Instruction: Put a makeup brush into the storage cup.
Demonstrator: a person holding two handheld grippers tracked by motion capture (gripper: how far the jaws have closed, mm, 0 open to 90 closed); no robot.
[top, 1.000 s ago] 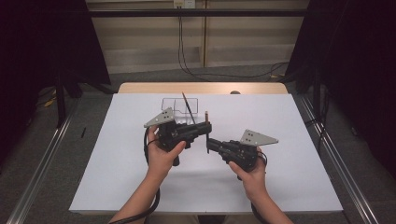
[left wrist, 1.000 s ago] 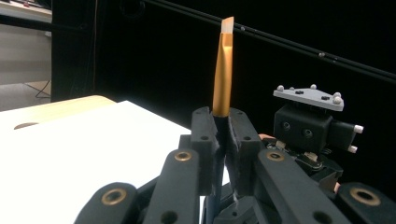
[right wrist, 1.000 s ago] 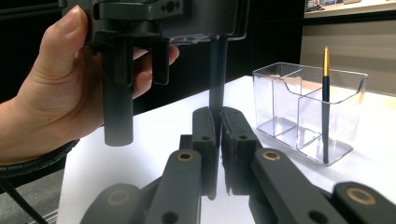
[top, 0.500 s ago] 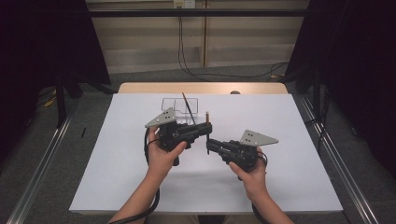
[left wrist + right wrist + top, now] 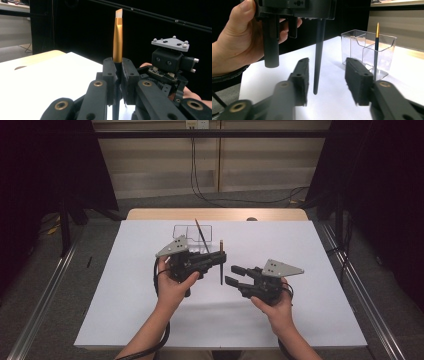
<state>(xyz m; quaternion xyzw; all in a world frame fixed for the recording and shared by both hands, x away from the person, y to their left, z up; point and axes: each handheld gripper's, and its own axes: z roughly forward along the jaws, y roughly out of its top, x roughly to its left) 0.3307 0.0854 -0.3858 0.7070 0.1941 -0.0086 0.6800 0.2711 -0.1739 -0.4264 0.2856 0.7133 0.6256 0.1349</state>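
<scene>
A paintbrush [image 5: 117, 37] with a gold ferrule, pale tip and black handle [image 5: 318, 55] stands upright. My left gripper [image 5: 220, 260] is shut on it just below the ferrule, above the middle of the white table [image 5: 125, 310]. My right gripper [image 5: 231, 274] is open to the right of it. In the right gripper view its fingers [image 5: 358, 82] stand either side of the hanging handle, short of touching it. A clear plastic holder [image 5: 187, 232] at the back holds a second brush [image 5: 376, 47].
The person's hand [image 5: 239, 42] wraps the left gripper's body. The table's wooden far edge [image 5: 215, 214] lies behind the holder. Black curtains and floor rails flank the table. White surface lies open on both sides and in front.
My right gripper has drawn back a little to the right, away from the brush's lower end, and its jaws now stand apart. The left gripper and brush have barely moved.
</scene>
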